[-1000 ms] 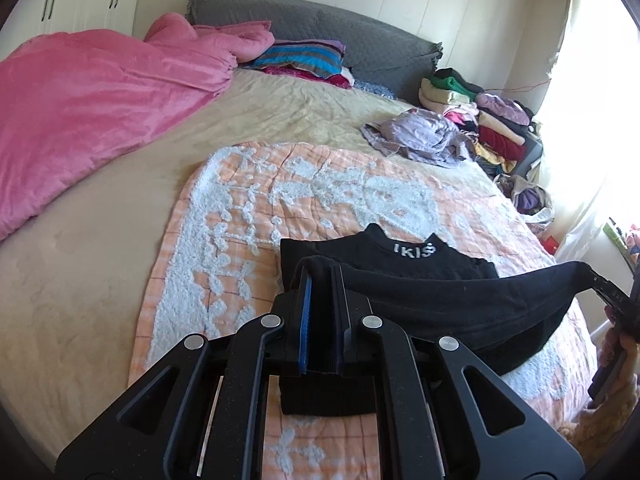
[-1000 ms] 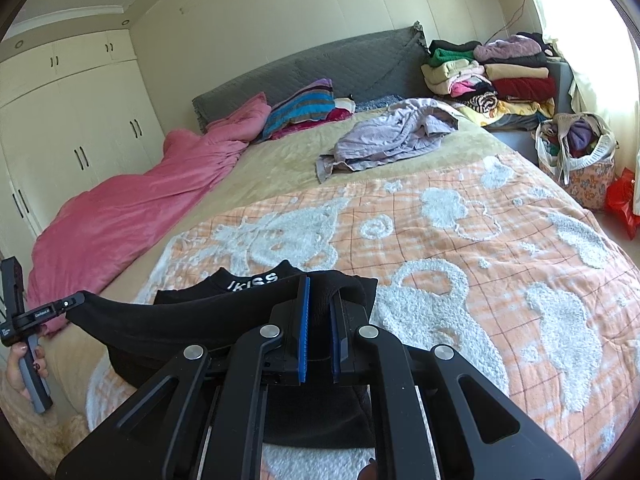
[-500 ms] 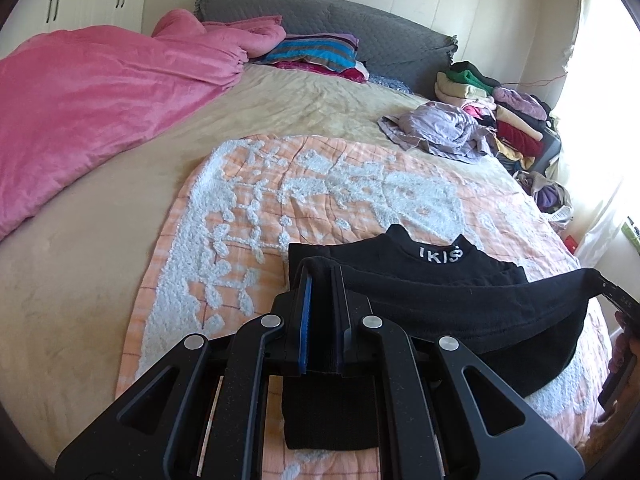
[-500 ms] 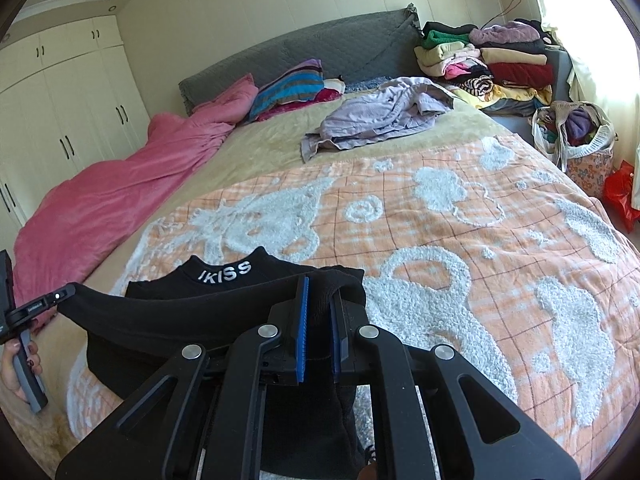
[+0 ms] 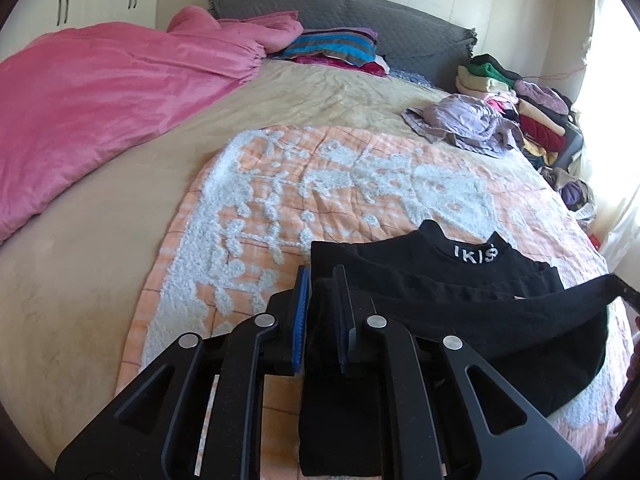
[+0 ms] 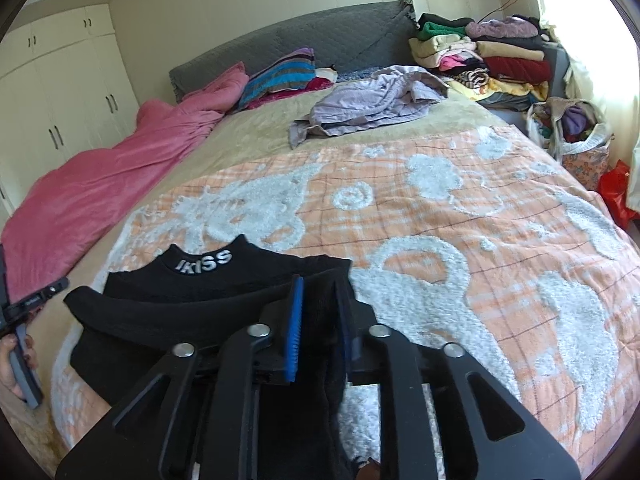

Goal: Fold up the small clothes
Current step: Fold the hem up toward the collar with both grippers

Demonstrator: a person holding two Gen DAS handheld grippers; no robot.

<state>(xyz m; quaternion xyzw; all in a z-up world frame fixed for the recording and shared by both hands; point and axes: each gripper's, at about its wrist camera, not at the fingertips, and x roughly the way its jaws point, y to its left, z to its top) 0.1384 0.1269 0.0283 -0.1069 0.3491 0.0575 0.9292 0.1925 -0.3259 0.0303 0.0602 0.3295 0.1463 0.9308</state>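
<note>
A small black top [image 5: 460, 280] with white collar lettering lies on the orange and white blanket [image 5: 320, 184]; it also shows in the right wrist view [image 6: 224, 292]. My left gripper [image 5: 322, 280] is shut on the left corner of its lower hem. My right gripper [image 6: 318, 288] is shut on the right corner. The hem is stretched between them, held just above the collar half of the top. The left gripper also shows at the left edge of the right wrist view [image 6: 36, 300], and the right gripper at the right edge of the left wrist view [image 5: 628, 294].
A crumpled lilac garment [image 6: 372, 104] lies further up the bed. A pink duvet [image 5: 100, 112] covers the left side. Striped pillows [image 5: 336, 46] lean on the grey headboard. A stack of folded clothes [image 6: 480, 56] and a bag [image 6: 572, 132] stand beside the bed at right.
Both grippers have carried the stretched hem forward over the top toward the collar. The lettering now sits closer to the held hem.
</note>
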